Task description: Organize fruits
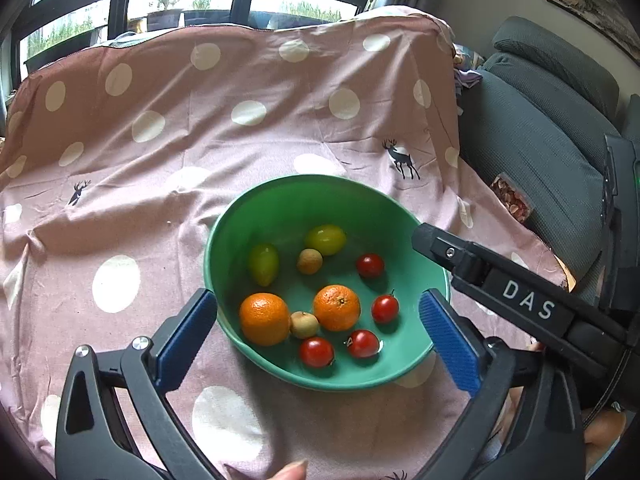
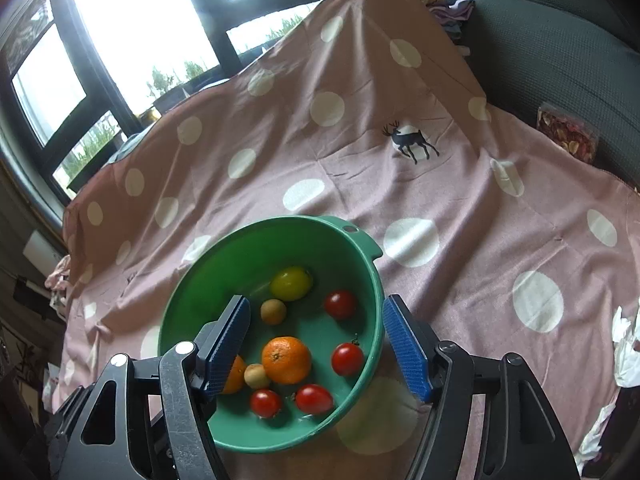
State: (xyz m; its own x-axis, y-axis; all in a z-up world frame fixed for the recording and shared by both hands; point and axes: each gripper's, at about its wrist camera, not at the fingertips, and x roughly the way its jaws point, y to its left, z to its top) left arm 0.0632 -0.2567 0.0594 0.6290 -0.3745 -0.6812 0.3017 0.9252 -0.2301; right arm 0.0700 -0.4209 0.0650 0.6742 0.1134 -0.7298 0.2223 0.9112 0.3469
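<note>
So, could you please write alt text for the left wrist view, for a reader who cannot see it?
A green bowl on a pink polka-dot cloth holds two oranges, two lemons, four tomatoes and two small brown fruits. The open left gripper hovers over it, holding nothing, and the right gripper reaches in from the right.

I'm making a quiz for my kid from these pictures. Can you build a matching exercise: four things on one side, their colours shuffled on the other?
Things:
1. bowl
2. tomatoes
3. cloth
4. gripper pads

Colours:
A. pink with white dots
B. blue
C. green
D. red

Pairs: 1-C, 2-D, 3-A, 4-B
</note>
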